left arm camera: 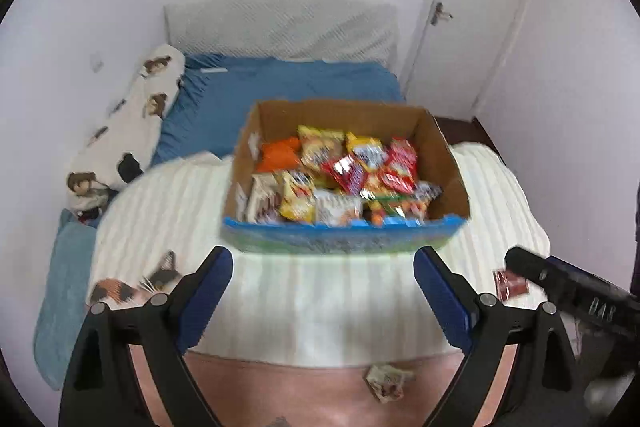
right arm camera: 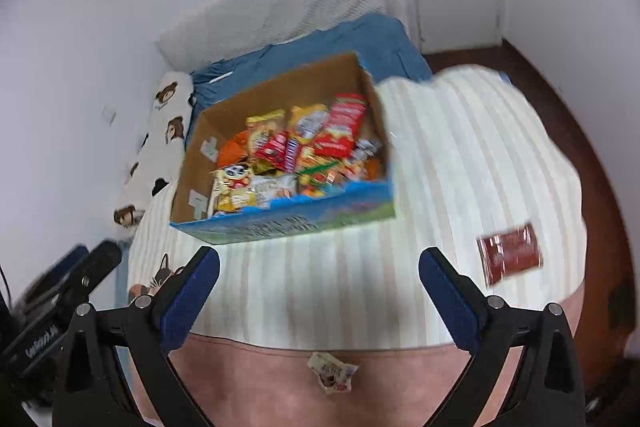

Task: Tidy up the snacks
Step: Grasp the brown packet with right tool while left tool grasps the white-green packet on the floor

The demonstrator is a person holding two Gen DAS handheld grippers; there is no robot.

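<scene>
Snack box: a cardboard box [left arm camera: 444, 163] with a blue printed front is set on the striped white blanket [left arm camera: 328, 299], toward the far middle of the bed; it is filled with mixed packets [left arm camera: 340, 171] in yellow, red and orange.
Loose red packet: a dark red packet [right arm camera: 510, 253] is left flat on the blanket near the bed's right edge, well apart from the box.
Loose pale packet: a small crumpled wrapper [right arm camera: 332, 373] is seen on the pink cover [right arm camera: 400, 379] at the near edge of the bed.
Left gripper: the left gripper [left arm camera: 322, 287] is held spread wide with nothing between its blue pads, aimed at the box front.
Right gripper: the right gripper [right arm camera: 320, 287] is likewise spread and empty, above the blanket.
Progress: most snacks are judged to be boxed already; two strays are left to be collected.
Surroundings: a blue sheet [left arm camera: 288, 83], a dog-print pillow [left arm camera: 132, 131] and a white door [left arm camera: 480, 7] are seen beyond.
</scene>
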